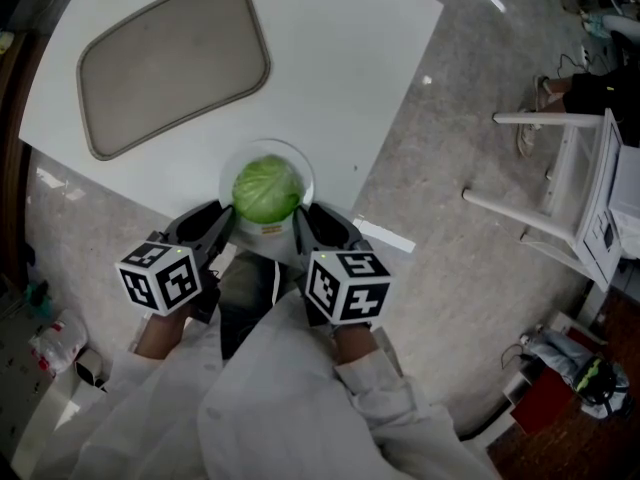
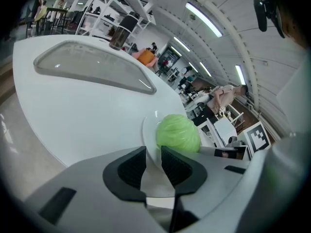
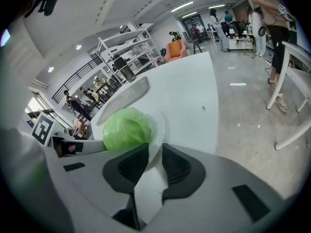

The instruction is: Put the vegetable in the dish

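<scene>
A round green cabbage [image 1: 267,190] lies in a white dish [image 1: 296,164], at the near edge of the white table [image 1: 340,58]. My left gripper [image 1: 225,220] is shut on the dish's left rim and my right gripper [image 1: 305,220] on its right rim. In the left gripper view the thin white rim [image 2: 148,130] runs between the black pads [image 2: 132,171] of the left gripper [image 2: 153,161], with the cabbage [image 2: 178,133] just beyond. In the right gripper view the right gripper [image 3: 155,161] pinches the rim [image 3: 158,130] the same way, beside the cabbage [image 3: 127,128].
A large grey oval tray [image 1: 175,63] lies at the table's far left. A white frame chair [image 1: 570,188] stands on the grey floor to the right, and a person [image 3: 272,13] stands beyond it. Bags and clutter [image 1: 575,378] lie at the lower right.
</scene>
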### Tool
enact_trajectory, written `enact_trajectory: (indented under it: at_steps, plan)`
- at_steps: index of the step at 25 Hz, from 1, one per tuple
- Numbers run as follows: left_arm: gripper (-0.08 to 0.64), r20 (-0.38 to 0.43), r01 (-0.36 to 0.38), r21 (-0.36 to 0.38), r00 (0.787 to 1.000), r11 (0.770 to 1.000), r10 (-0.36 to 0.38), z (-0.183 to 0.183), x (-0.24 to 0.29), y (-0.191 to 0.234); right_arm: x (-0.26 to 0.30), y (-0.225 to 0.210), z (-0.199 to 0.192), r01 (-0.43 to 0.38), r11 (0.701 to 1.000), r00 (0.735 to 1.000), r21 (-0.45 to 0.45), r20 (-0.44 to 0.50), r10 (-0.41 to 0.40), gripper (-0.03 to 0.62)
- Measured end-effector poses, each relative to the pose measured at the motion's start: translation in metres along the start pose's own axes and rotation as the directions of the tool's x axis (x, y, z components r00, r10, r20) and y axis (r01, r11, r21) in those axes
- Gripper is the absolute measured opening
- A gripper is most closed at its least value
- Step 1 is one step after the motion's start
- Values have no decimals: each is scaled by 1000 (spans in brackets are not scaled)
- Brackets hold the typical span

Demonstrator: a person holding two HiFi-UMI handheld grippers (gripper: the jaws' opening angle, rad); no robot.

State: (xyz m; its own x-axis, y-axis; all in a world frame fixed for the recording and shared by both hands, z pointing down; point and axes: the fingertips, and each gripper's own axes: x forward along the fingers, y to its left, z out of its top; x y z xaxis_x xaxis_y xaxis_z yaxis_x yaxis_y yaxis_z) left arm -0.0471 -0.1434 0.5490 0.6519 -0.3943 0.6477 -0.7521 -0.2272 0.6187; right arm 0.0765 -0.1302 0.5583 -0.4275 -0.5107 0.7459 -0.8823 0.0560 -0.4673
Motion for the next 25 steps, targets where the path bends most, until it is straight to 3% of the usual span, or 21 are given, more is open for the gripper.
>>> enact_trajectory:
  at_steps: [4, 11, 14, 19, 25]
  plan:
    - [86, 22, 16, -45, 1000, 999, -15, 1, -1, 1, 0, 0, 0, -6, 1000, 1000, 5, 2, 6, 75]
    - [84, 37, -3, -56, 999, 998, 6, 1, 0, 2, 0, -1, -1, 9, 999, 1000, 52, 16, -10, 75]
    - [84, 28, -9, -41, 1000, 999, 10, 1, 1, 2, 0, -2, -1, 11, 997, 999, 75, 29, -13, 75]
    - [67, 4, -8, -37, 1000, 999, 8, 1, 1, 4, -1, -2, 0, 17, 999, 999, 45, 28, -19, 75]
    - [67, -8, -44, 20, 999, 999, 44, 0, 0, 3, -1, -2, 1, 27, 999, 999, 19, 36, -28, 74]
